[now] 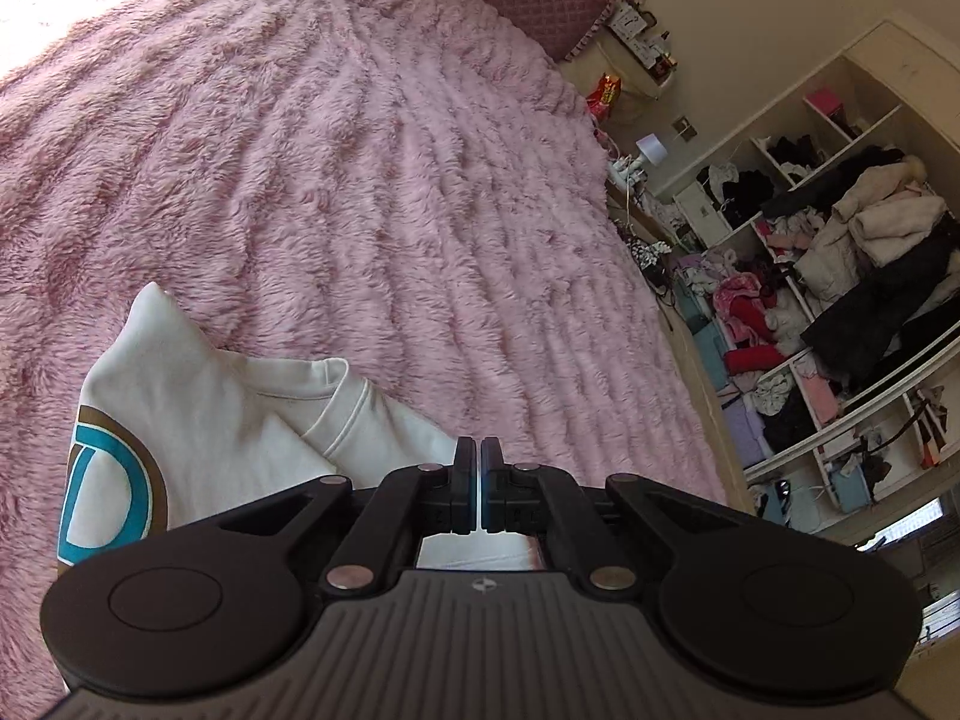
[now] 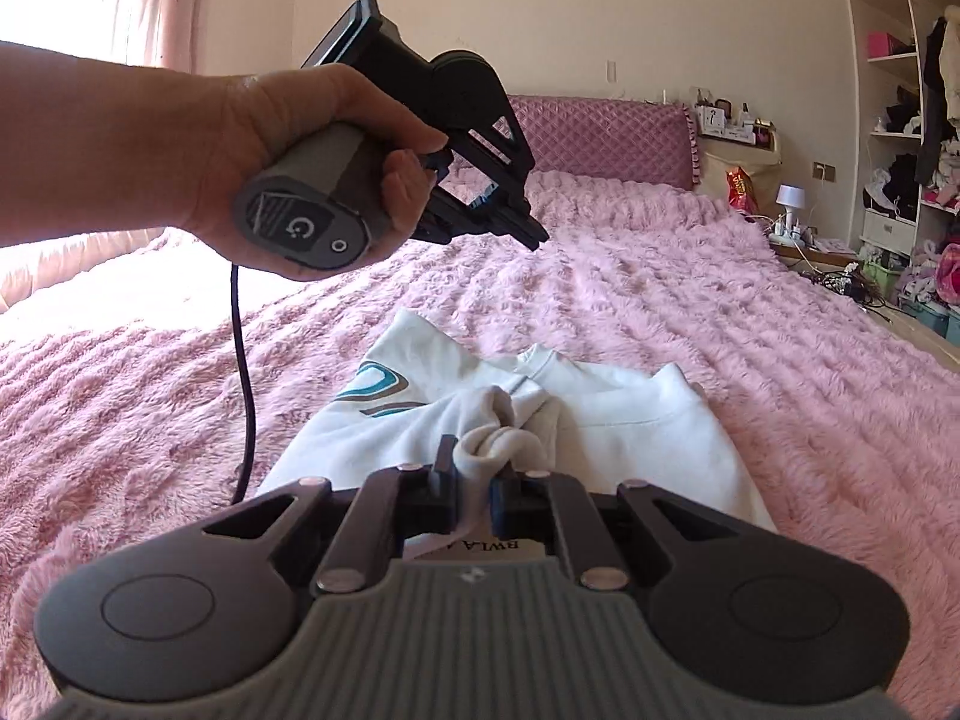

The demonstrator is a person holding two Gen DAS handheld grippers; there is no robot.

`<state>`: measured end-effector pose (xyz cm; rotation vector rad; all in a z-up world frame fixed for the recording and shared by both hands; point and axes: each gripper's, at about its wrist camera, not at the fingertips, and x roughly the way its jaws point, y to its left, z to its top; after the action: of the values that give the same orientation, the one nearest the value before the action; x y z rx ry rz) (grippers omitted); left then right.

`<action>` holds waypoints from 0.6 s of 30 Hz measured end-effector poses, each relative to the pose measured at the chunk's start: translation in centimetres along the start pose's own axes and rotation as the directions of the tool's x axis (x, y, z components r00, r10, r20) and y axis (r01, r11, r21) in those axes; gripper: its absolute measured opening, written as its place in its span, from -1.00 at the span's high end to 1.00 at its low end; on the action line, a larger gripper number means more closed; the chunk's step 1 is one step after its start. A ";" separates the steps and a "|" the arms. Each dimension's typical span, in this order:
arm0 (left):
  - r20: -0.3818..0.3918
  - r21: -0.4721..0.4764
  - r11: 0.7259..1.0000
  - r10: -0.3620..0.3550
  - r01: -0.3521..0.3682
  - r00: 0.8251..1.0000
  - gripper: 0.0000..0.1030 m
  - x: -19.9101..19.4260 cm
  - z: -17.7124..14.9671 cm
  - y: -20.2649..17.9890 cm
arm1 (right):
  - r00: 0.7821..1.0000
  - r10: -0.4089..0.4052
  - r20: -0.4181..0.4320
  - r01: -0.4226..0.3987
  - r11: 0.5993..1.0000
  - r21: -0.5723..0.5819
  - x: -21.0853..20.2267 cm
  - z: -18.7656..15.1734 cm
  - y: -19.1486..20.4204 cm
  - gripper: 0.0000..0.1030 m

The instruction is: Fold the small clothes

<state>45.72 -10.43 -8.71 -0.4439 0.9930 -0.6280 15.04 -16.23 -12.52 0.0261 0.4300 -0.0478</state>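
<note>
On fluffy pink blanket [image 2: 690,312]: soft white sweatshirt [image 2: 648,420], bunched.

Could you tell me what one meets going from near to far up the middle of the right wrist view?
Right gripper clamped on bunched cloth → white sweatshirt → pink fluffy blanket → pink quilted headboard → cream wall.

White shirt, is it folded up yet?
Partly: the white shirt lies rumpled on the pink blanket, its cloth bunched in the right claw.
</note>
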 end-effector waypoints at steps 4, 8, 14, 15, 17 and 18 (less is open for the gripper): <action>-0.111 0.197 0.947 0.278 -0.253 0.954 0.56 3.6 -2.3 -3.0 | 1.000 0.021 -0.011 -0.021 0.999 0.026 0.2 -0.9 -0.9 0.92; -0.064 0.484 0.766 0.513 -0.423 0.856 -0.21 6.5 -5.7 -6.4 | 0.999 0.032 -0.011 -0.032 0.998 0.045 0.4 -1.1 -1.2 0.92; -0.074 0.616 0.639 0.629 -0.461 0.774 -0.29 9.6 -8.7 -7.6 | 0.999 0.044 -0.020 -0.042 0.996 0.077 0.7 -1.2 -1.5 0.92; -0.089 0.608 0.645 0.635 -0.463 0.768 -0.28 9.9 -8.7 -7.6 | 0.999 0.044 -0.021 -0.043 0.996 0.077 0.7 -1.2 -1.5 0.92; -0.103 0.587 0.649 0.653 -0.484 0.750 -0.11 10.4 -8.7 -7.0 | 0.999 0.047 -0.022 -0.046 0.996 0.078 0.7 -1.3 -1.5 0.92; -0.111 0.578 0.654 0.656 -0.488 0.747 -0.03 10.5 -8.7 -6.7 | 0.999 0.049 -0.022 -0.047 0.995 0.082 0.7 -1.3 -1.5 0.92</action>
<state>40.36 -22.92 -15.44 0.4808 1.1390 -0.3457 15.08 -17.73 -14.01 0.1177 0.4507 -0.0174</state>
